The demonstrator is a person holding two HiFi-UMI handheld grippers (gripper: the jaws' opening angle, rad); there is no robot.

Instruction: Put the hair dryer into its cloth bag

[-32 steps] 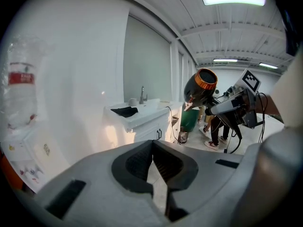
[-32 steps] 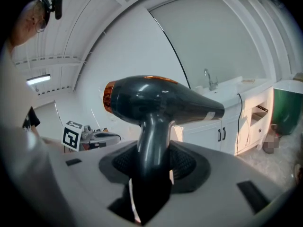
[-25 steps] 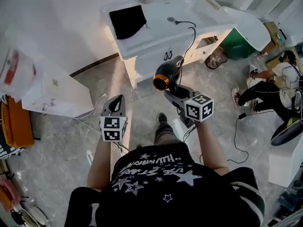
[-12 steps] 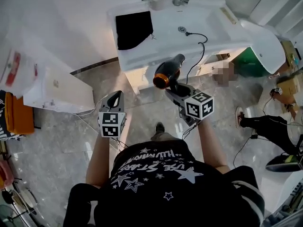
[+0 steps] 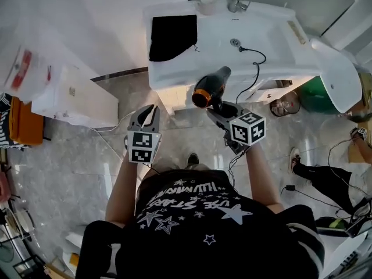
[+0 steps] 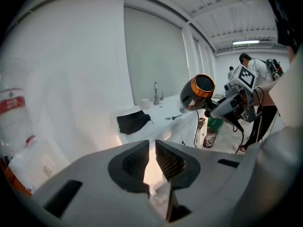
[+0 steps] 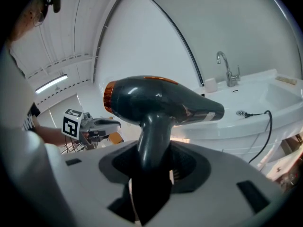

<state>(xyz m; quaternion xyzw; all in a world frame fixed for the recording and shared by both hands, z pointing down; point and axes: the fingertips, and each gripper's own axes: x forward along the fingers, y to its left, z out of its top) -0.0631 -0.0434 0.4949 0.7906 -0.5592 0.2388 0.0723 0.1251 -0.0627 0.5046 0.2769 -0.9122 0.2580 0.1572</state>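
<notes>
A dark grey hair dryer (image 5: 210, 87) with an orange rear ring is held by its handle in my right gripper (image 5: 220, 111), which is shut on it. In the right gripper view the hair dryer (image 7: 161, 103) stands upright between the pads, nozzle pointing right toward the basin. The black cloth bag (image 5: 172, 36) lies flat on the left end of the white washbasin counter (image 5: 279, 45). My left gripper (image 5: 150, 111) hovers over the floor in front of the counter. Its jaws are opening, a narrow gap with nothing in it, and the bag (image 6: 133, 122) lies ahead of it.
A faucet (image 5: 235, 2) and a small white cup (image 5: 206, 4) stand at the back of the counter. The dryer's black cord (image 5: 254, 57) trails over the basin edge. A white box (image 5: 75, 97) sits at the left, and a green bin (image 5: 317, 97) at the right. A person's legs (image 5: 319, 176) rest on the floor, right.
Both grippers and the person have come closer to the washbasin. The hair dryer stays in the right gripper. The left jaws have parted slightly.
</notes>
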